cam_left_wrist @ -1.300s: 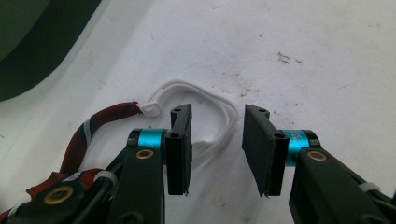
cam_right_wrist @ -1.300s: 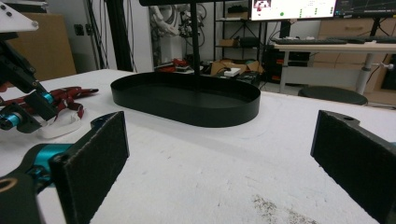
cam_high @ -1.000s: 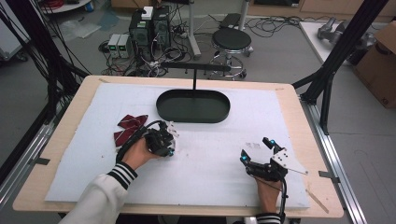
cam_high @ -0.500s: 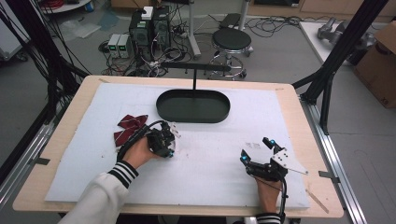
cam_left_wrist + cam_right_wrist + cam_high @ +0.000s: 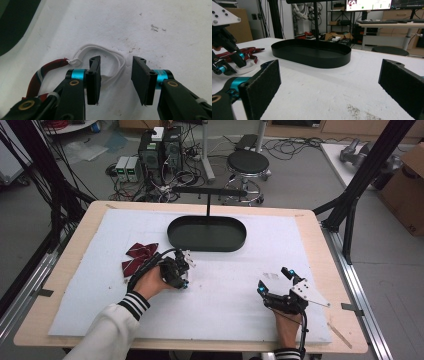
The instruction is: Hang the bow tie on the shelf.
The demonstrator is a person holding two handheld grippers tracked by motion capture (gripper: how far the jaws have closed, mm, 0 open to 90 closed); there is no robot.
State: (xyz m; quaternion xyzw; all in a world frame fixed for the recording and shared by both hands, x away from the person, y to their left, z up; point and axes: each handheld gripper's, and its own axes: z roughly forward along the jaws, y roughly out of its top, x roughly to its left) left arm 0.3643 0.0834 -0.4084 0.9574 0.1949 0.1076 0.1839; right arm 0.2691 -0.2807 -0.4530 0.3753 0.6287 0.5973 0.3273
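Note:
A dark red striped bow tie (image 5: pixel 138 258) lies on the white mat at the left. Its red strap (image 5: pixel 42 75) ends in a knotted white elastic loop (image 5: pixel 85 50). My left gripper (image 5: pixel 182 265) is down at the mat just right of the bow tie. In the left gripper view, the left gripper (image 5: pixel 117 60) is open, with strands of the white loop lying between its jaws, not pinched. My right gripper (image 5: pixel 274 279) rests low near the front right, wide open and empty, and its own view (image 5: pixel 329 72) faces a black oval tray (image 5: pixel 312 60).
The black oval tray (image 5: pixel 206 242) with an upright post and crossbar (image 5: pixel 208 200) stands at the middle back of the white mat (image 5: pixel 240 310). The wooden table edge (image 5: pixel 345 285) runs along the right. Black frame struts rise at both sides.

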